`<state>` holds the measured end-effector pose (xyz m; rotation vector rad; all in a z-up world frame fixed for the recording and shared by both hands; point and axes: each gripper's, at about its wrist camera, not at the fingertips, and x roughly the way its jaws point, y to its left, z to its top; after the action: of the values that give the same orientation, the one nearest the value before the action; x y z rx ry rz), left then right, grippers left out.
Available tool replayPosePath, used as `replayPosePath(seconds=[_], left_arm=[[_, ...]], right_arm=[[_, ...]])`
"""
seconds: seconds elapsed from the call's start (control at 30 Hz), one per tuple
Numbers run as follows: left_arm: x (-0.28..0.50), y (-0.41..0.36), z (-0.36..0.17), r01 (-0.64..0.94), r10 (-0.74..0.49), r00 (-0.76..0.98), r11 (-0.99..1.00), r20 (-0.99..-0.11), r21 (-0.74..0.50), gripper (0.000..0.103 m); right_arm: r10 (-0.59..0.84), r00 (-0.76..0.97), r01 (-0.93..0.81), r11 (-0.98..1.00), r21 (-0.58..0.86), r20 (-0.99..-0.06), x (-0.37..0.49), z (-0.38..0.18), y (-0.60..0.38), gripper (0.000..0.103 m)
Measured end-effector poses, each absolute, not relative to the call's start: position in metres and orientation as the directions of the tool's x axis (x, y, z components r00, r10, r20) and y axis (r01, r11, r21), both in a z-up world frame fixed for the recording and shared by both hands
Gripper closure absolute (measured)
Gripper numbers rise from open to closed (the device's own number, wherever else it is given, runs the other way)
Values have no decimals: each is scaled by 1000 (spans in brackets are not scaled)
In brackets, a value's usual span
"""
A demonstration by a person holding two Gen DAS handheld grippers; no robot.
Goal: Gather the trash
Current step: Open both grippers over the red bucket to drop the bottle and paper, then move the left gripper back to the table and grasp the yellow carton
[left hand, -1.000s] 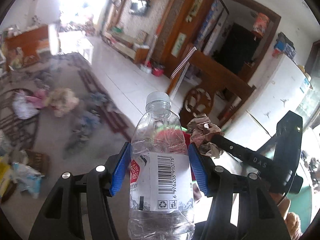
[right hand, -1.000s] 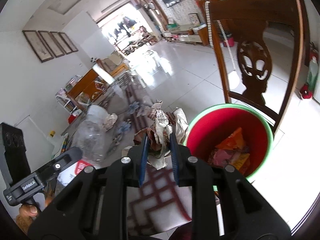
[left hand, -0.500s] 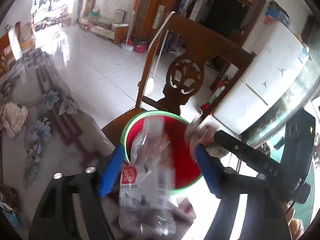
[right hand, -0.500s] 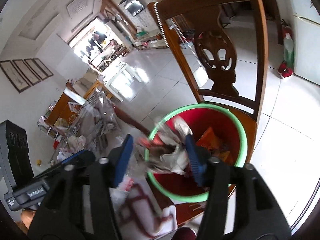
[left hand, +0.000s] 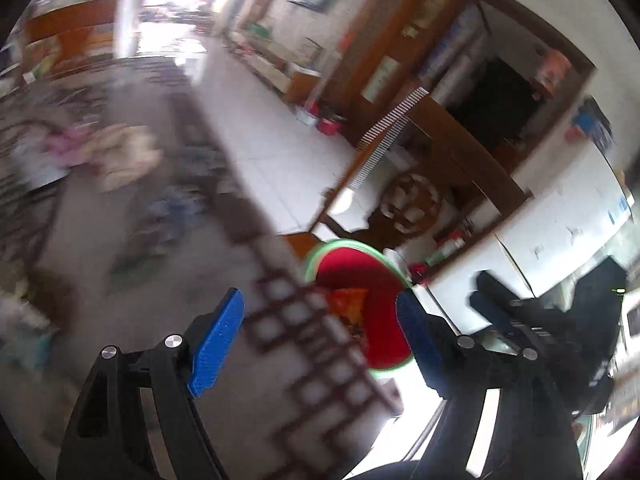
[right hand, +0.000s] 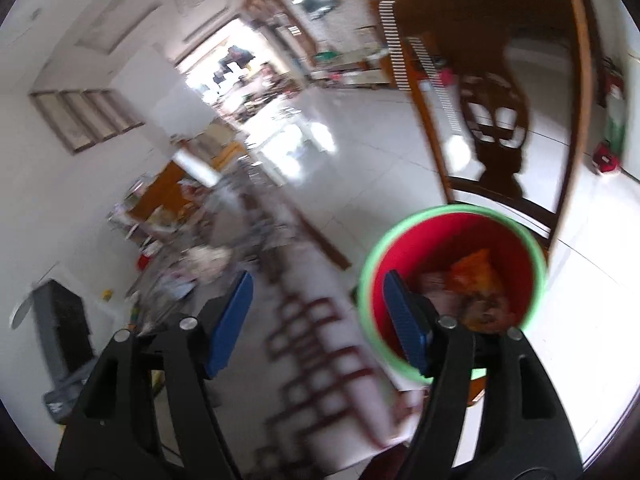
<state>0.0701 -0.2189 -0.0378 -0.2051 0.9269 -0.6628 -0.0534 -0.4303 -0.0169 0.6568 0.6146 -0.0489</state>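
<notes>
A red bin with a green rim (left hand: 352, 256) (right hand: 516, 240) stands on a wooden chair seat beside the table. Orange and pink wrappers (right hand: 476, 276) lie inside it. My left gripper (left hand: 320, 338) is open and empty, over the table edge just left of the bin. My right gripper (right hand: 318, 318) is open and empty, its right finger over the bin's near rim. The right gripper also shows at the right of the left wrist view (left hand: 500, 312). Both views are motion-blurred.
A patterned tablecloth with a brown grid border (left hand: 304, 344) (right hand: 320, 344) covers the table. A carved wooden chair back (right hand: 496, 92) rises behind the bin. Crumpled items (left hand: 120, 148) lie on the table farther left. A white cabinet (left hand: 560, 220) stands at right.
The left gripper opened and let go of the plastic bottle; the right opened and let go of the crumpled paper. Both are gone from view. Both grippers have pulled back from the bin.
</notes>
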Motion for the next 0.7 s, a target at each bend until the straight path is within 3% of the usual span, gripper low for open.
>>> replayPosePath(seconds=[0.27, 0.33, 0.4, 0.5, 0.57, 0.7], left_arm=[[65, -107, -43, 280, -385, 560, 921, -733, -270, 28], [69, -77, -38, 263, -275, 606, 955, -747, -137, 28], [79, -49, -36, 250, -176, 623, 968, -762, -18, 28], [95, -11, -40, 205, -41, 603, 973, -797, 105, 28], [108, 11, -49, 155, 31, 569, 977, -821, 144, 28], [128, 34, -76, 156, 41, 446, 980, -894, 122, 28]], right_arm=[[402, 752, -46, 823, 567, -522, -27, -8, -313, 25], [358, 730, -45, 875, 482, -582, -24, -11, -289, 25], [299, 785, -104, 927, 360, -543, -31, 2, -266, 25], [330, 756, -133, 923, 361, -565, -24, -2, -256, 24], [326, 737, -127, 927, 353, -592, -18, -6, -253, 24], [335, 734, -130, 923, 362, -591, -19, -9, -255, 24]])
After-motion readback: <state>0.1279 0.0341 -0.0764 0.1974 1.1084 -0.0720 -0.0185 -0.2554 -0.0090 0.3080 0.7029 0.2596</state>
